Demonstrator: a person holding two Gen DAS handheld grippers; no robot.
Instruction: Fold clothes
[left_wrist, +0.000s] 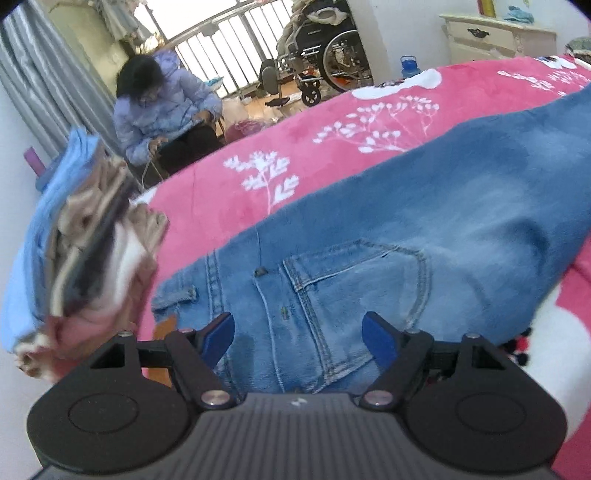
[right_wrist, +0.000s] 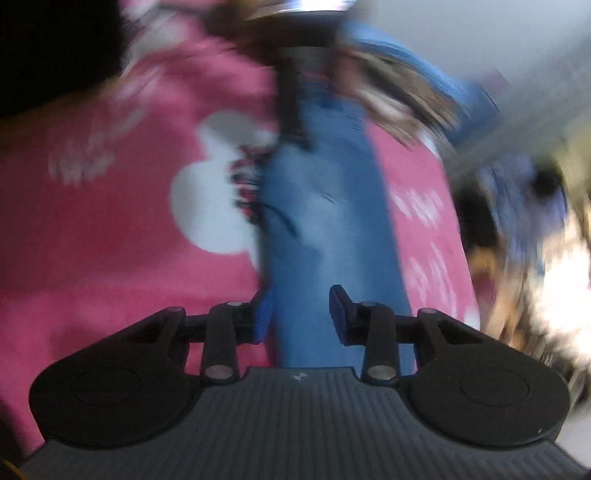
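Daylight floods through the window, overexposed. The left wrist view is mostly sharp, blurring on the clothes pile; edges curve. The right wrist view is motion-smeared throughout.

Jeans: blue denim cloth, faded in patches, with raised double stitching and a small metal rivet. Blanket: pink plush fleece, soft matt nap, white print. Left tool: matt black plastic body, ribbed housing, blue matt pads, polished metal pivot pins. Wheelchair: glossy metal frame.
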